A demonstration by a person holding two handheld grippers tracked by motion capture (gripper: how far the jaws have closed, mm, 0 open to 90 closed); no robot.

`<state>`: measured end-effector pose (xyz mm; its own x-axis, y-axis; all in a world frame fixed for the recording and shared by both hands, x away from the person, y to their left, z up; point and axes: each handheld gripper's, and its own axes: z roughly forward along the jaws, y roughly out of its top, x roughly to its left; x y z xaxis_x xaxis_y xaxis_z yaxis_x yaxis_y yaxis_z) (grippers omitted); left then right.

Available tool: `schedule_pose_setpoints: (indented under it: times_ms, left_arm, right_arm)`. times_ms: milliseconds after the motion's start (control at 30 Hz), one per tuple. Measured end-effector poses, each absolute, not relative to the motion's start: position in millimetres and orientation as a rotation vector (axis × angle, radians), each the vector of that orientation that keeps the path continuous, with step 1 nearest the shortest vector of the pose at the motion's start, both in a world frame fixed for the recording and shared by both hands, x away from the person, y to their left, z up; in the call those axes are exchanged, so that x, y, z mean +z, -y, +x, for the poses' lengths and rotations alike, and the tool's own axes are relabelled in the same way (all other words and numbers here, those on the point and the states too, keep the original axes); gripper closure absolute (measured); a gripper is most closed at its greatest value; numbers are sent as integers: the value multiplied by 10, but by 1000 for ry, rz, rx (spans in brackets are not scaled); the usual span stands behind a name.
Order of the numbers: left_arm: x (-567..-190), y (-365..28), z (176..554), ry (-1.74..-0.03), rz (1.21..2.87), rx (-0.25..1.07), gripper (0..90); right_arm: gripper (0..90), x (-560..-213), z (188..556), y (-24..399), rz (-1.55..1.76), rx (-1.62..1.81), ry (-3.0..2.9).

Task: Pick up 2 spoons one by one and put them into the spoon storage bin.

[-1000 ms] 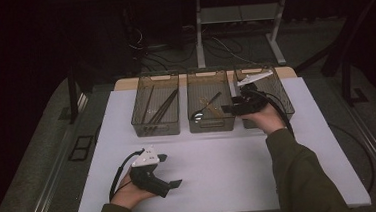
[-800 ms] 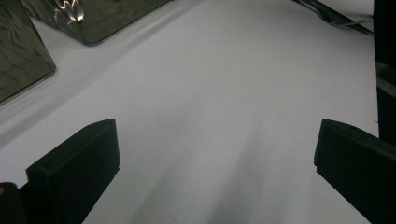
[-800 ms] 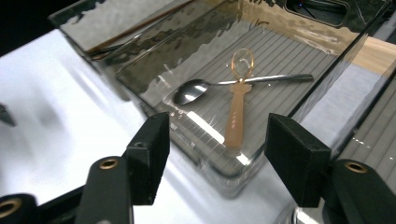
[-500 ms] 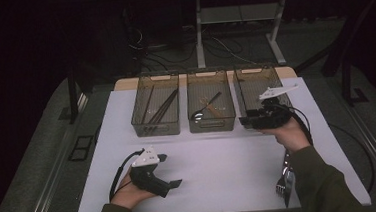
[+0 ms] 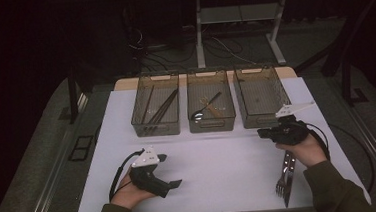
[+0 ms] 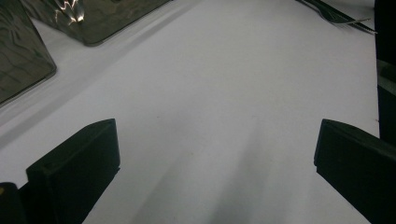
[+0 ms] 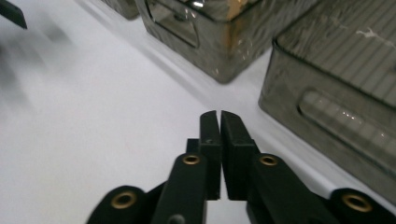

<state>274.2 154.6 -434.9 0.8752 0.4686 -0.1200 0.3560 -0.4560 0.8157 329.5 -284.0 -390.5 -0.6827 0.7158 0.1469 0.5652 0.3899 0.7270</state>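
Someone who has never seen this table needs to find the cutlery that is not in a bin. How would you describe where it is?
Start at the white table with three clear bins along its far edge. Come toward the near right corner, just beneath the hand holding the right gripper. There lie a fork and a knife side by side, handles pointing toward the bins; unlike the other utensils, they rest on the bare tabletop.

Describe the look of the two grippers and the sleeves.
Both grippers, the left gripper and the right gripper, are black with blocky jaws. Each carries a pale three-cornered plate and a black cable. The sleeves are olive green.
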Motion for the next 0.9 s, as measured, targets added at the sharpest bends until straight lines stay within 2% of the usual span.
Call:
schedule_pose_setpoints:
  times_ms: [900]
  left_arm:
    - [-4345, -1553, 2738, -595, 2102, 156, 0]
  right_arm:
    - [895, -4216, 2538, 3631, 1247, 1027, -2522]
